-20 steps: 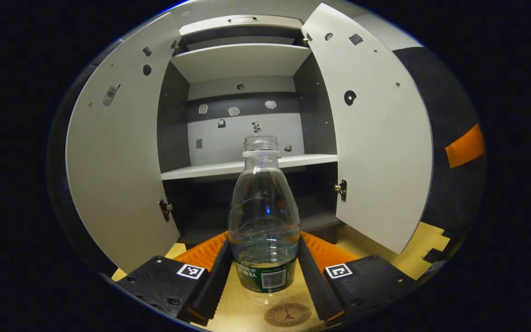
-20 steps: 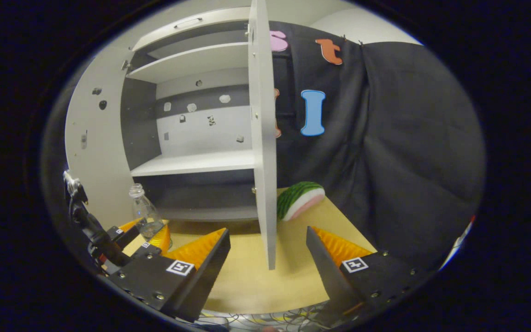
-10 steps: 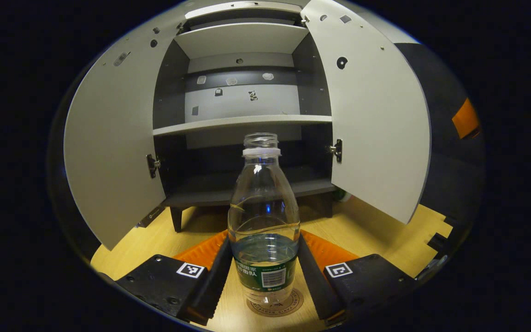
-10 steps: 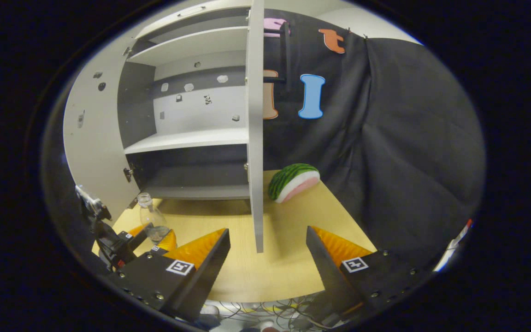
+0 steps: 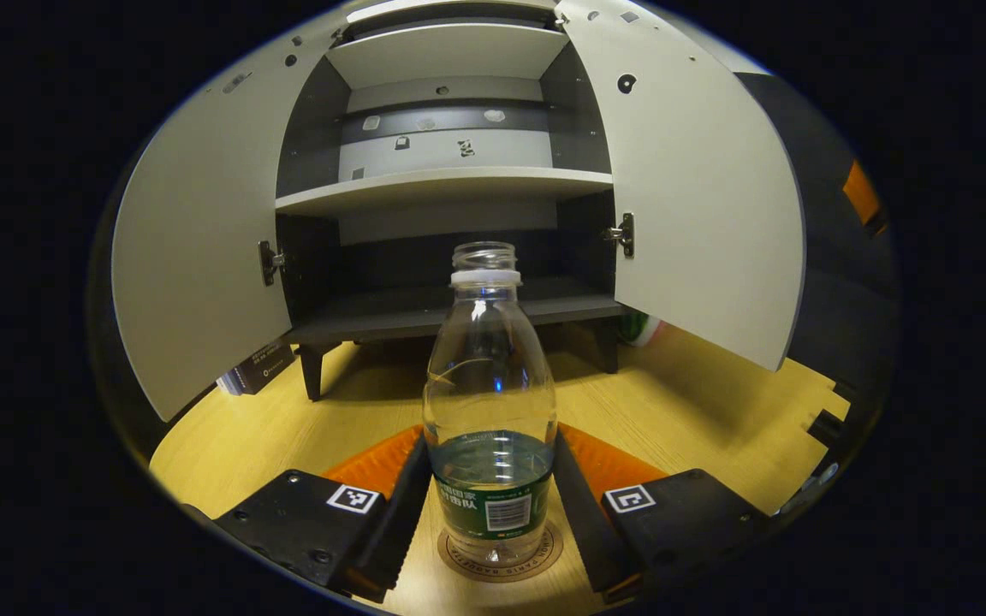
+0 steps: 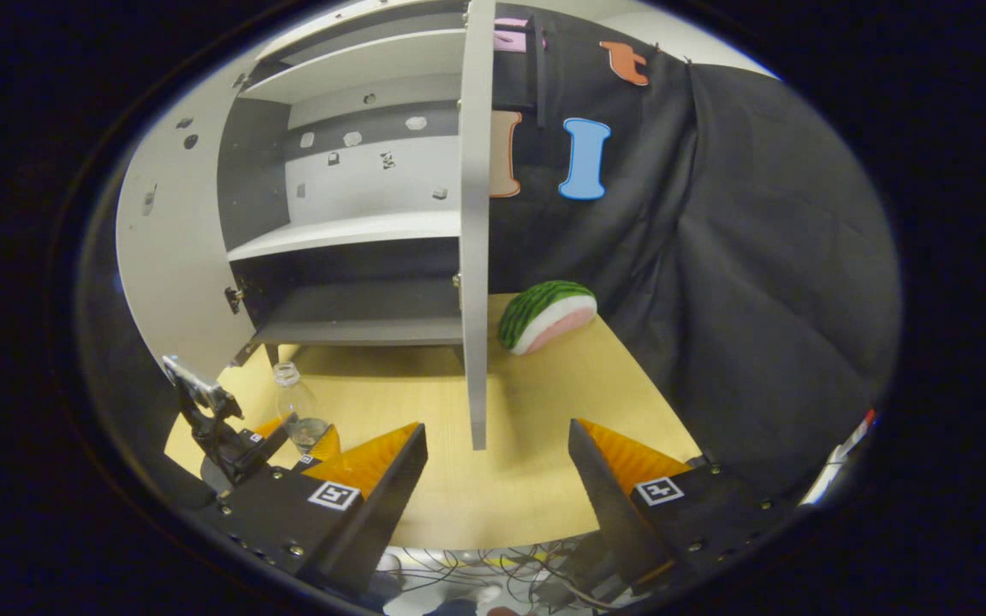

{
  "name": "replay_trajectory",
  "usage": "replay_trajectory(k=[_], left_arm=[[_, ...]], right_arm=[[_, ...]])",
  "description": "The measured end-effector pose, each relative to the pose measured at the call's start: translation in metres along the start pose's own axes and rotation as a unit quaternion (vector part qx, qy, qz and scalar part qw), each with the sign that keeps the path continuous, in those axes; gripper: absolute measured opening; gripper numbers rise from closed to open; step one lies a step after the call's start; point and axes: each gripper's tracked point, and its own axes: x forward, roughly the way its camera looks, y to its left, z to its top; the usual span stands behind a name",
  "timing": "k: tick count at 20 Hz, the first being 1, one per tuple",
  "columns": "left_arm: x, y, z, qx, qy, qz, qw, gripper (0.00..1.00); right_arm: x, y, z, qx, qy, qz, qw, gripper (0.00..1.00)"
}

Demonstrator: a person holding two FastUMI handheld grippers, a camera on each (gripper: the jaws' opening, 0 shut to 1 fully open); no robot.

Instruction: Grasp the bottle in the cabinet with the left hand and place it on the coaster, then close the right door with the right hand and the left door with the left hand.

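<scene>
My left tool (image 5: 493, 505) is gripping the bottle (image 5: 491, 402), both fingers pressing its green barcode label, whose print is too small to read. A little water is sitting inside. The bottle is standing upright on the coaster (image 5: 501, 554), before the cabinet (image 5: 450, 184). My right tool (image 6: 497, 479) is hanging open beside the right door (image 6: 474, 257).

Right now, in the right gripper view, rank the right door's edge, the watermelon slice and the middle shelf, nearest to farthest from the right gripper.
1. Right door: edge just ahead of the right gripper.
2. Watermelon slice: behind the door, slightly right.
3. Middle shelf: inside the cabinet, left.
</scene>
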Motion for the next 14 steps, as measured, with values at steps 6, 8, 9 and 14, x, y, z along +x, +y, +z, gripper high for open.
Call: replay_trajectory(k=[6,8,9,14], left_arm=[[-0.013,0.002,-0.006,-0.015,0.021,0.012,1.000,0.83],[-0.017,0.004,-0.012,-0.025,0.035,0.014,0.999,0.85],[-0.018,0.006,-0.012,-0.021,0.035,0.015,0.999,0.87],[-0.025,0.000,0.003,-0.003,0.015,0.001,1.000,0.92]], right_arm=[[0.001,-0.005,-0.006,0.013,0.004,0.005,1.000,1.00],[0.001,-0.005,-0.008,0.018,0.005,0.008,1.000,1.00],[0.001,-0.005,-0.011,0.020,0.007,0.010,1.000,1.00],[-0.001,-0.003,-0.016,0.031,0.010,0.018,0.999,1.00]])
